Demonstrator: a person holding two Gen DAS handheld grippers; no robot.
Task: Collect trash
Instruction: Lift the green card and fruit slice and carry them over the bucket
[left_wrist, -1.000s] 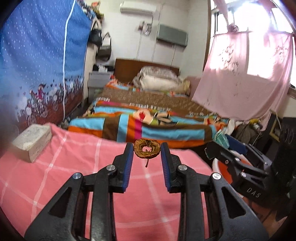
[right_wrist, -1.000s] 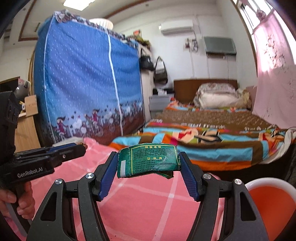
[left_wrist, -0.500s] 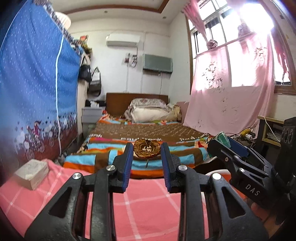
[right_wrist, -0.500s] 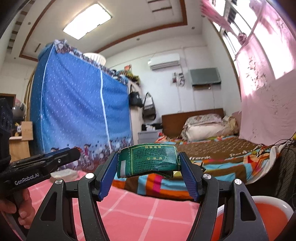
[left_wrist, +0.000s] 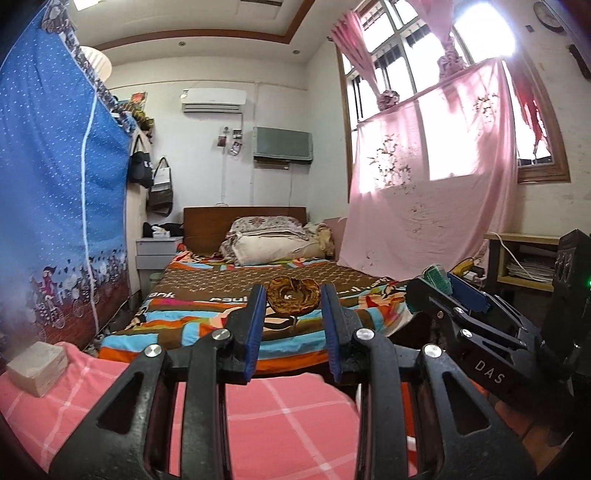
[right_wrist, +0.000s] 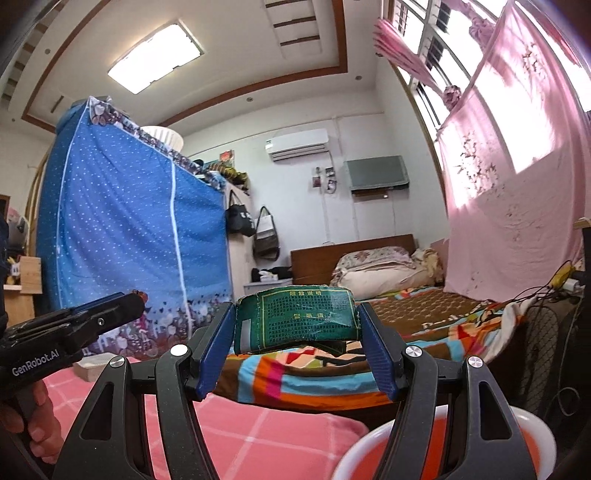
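A: What is each hand carrying at this point?

B: The left tool (left_wrist: 291, 295) is clamped narrow on a shrivelled brown dried fruit slice with a stem (left_wrist: 293, 295), at the centre of its view. The right tool (right_wrist: 297, 321) is set wider, its blue pads gripping both ends of a crumpled green printed paper packet (right_wrist: 295, 317), also mid-frame.

A: And what has changed over the last second?

B: Neither grip has changed; the jaws stand as they did. What changed is the aim. A second ago both cameras looked down over the pink checked cloth on the worktop (left_wrist: 288, 417), which filled the lower half of each view. Now the cloth sits only along the bottom edge, and the ceiling, the window and the bed with the striped multicoloured blanket (left_wrist: 207, 325) take up most of both frames. Both hands have lifted and swung together.

A: What does that mean for collecting the trash?

B: I'd judge both pieces are picked up and in transit. The white-rimmed orange bin (right_wrist: 532, 446) shows in the lower right corner of the right view, under and just right of that tool. The left tool seems farther from it, so its piece likely has the longer trip.
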